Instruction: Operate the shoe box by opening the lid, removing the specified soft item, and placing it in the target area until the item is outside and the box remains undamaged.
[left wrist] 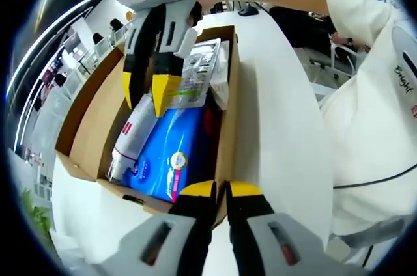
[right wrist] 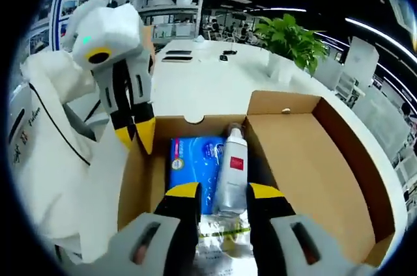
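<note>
Lid open. Left gripper (left wrist: 220, 191) pinches box (left wrist: 228, 120) wall, steadying it; right gripper (right wrist: 225, 193) wide over bottle (right wrist: 231, 170).

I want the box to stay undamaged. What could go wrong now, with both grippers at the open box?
1. The left hand-held gripper sits at the cardboard box wall; pushing could crush the edge.
2. The right hand-held gripper straddles the white bottle, so it might grab that instead of the blue soft pack.
</note>
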